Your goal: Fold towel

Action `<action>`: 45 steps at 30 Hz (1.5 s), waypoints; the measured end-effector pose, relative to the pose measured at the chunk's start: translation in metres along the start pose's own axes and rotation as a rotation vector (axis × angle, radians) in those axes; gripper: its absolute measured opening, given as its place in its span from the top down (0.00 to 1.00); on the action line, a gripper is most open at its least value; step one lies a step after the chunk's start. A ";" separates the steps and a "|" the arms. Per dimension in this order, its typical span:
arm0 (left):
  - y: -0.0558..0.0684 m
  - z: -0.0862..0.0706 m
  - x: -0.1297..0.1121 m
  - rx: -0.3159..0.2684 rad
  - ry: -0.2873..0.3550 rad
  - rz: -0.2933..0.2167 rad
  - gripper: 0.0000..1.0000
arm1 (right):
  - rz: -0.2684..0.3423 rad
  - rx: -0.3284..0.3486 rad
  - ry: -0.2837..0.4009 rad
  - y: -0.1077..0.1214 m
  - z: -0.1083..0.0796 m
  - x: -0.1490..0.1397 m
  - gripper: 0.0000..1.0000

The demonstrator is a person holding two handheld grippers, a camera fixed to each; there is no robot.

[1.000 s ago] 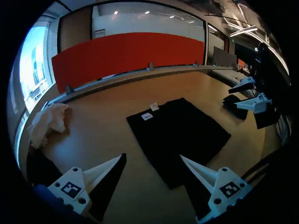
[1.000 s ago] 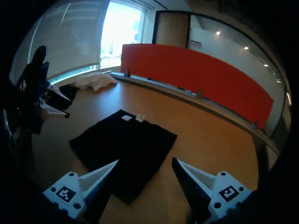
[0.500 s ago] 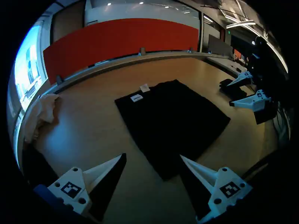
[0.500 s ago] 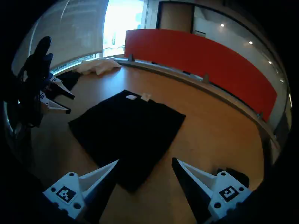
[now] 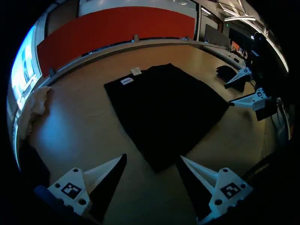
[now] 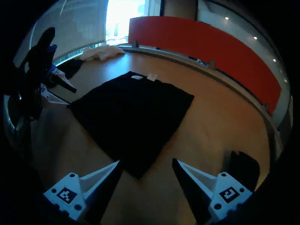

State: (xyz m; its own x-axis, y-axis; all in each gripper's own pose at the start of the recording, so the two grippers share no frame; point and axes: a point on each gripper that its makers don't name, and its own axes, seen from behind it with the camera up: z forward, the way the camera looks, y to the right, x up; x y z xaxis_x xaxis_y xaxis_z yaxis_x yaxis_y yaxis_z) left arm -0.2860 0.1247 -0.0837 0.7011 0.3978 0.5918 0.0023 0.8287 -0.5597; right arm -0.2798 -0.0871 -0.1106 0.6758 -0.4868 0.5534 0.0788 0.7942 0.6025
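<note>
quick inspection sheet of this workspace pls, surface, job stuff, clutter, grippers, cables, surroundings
Surface: wooden table, in dim light.
Job's things: black towel spread flat and unfolded; white tag at its far edge.
Clutter: pale crumpled cloth at the far table edge; dark bundle off to one side of the towel.
Grippers: left hand-held gripper open, holding nothing, aimed at a near towel corner; right hand-held gripper open, holding nothing, aimed at another corner. Contact with the towel cannot be told.
Cables: nothing seen.
Surroundings: red divider panel along the table's far side; bright window.
</note>
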 end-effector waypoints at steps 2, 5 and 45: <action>0.002 0.001 -0.002 -0.002 -0.004 0.004 0.06 | 0.002 0.002 -0.005 -0.001 0.001 -0.002 0.01; 0.005 0.002 -0.005 -0.005 -0.014 0.010 0.05 | 0.006 0.006 -0.011 -0.002 0.001 -0.005 0.02; 0.016 0.006 -0.019 0.012 -0.078 0.001 0.62 | 0.027 0.067 -0.045 -0.020 0.006 -0.020 0.69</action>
State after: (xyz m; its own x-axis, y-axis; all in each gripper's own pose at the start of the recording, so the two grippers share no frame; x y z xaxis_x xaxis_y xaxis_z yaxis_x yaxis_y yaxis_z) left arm -0.3036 0.1332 -0.1001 0.6436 0.4276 0.6348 -0.0070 0.8326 -0.5538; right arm -0.2994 -0.0953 -0.1306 0.6433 -0.4827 0.5943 0.0109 0.7819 0.6233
